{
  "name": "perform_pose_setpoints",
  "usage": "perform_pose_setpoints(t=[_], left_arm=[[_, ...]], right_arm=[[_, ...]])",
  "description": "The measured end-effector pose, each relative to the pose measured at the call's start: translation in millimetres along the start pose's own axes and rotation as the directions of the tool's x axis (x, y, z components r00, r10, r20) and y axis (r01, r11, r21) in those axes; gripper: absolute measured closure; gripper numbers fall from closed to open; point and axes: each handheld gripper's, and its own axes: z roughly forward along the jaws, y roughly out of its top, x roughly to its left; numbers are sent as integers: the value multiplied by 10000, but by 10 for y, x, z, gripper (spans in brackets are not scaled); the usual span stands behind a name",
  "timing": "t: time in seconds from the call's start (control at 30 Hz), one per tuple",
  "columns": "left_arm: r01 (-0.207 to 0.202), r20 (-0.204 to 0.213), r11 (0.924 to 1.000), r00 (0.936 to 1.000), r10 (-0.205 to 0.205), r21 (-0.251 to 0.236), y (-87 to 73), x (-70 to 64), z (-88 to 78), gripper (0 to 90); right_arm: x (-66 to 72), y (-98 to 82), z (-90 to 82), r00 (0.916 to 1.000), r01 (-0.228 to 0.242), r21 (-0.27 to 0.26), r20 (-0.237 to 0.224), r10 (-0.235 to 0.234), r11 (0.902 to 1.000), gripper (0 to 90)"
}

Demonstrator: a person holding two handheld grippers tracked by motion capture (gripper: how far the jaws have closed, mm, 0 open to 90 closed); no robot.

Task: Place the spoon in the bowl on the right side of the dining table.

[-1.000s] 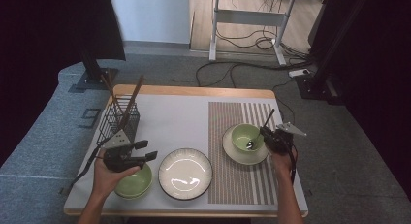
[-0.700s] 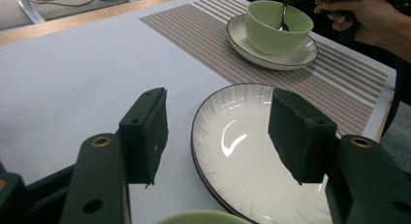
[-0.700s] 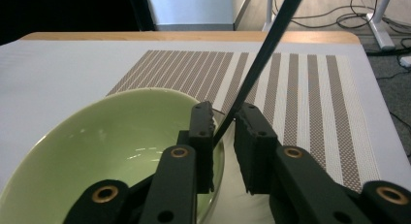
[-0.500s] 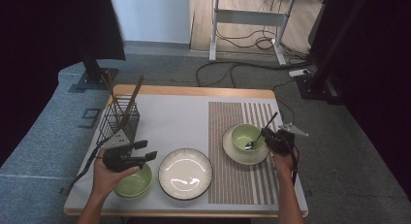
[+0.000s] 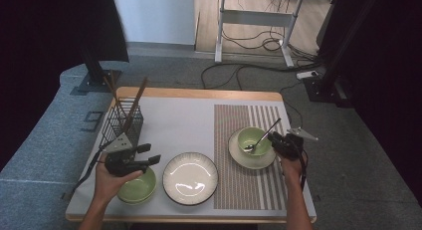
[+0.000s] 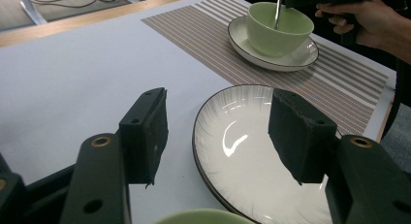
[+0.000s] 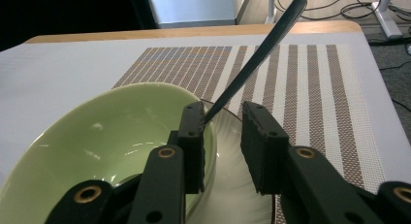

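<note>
A metal spoon (image 7: 261, 49) leans in the green bowl (image 7: 111, 132) on its white saucer (image 5: 239, 155), handle pointing up and away. My right gripper (image 7: 223, 136) sits at the bowl's near rim. Its jaws have just been opening, and the spoon handle rises past the left pad (image 7: 193, 136) with a gap to the other, so nothing is gripped. My left gripper (image 6: 218, 132) stands open above a second green bowl (image 5: 137, 187) at the front left. The white plate (image 6: 242, 156) lies just beyond its jaws.
A black wire basket (image 5: 122, 123) with chopsticks stands at the back left. A striped placemat (image 5: 249, 185) covers the table's right side under the saucer. Cables and a desk frame lie on the floor behind.
</note>
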Motion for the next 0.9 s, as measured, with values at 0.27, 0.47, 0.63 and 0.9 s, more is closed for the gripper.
perform_pose_setpoints(t=[0.27,0.47,0.63,0.9], left_arm=[[78,-127,9998,9999,-81,-205,13,22,-45,392],[181,-153,9991,9997,-187,-376,20,43,-75,388],[227,-176,9987,9996,-235,-459,29,66,-92,387],[300,-229,9983,9993,-312,-493,55,110,-111,386]], right_arm=[[65,18,-66,9999,109,-109,50,-108,9999,590],[166,32,-149,9996,136,-284,-263,-143,9995,543],[298,49,-193,9968,457,-301,-636,-475,9985,513],[541,52,-213,9822,988,-151,-1593,-999,9950,476]])
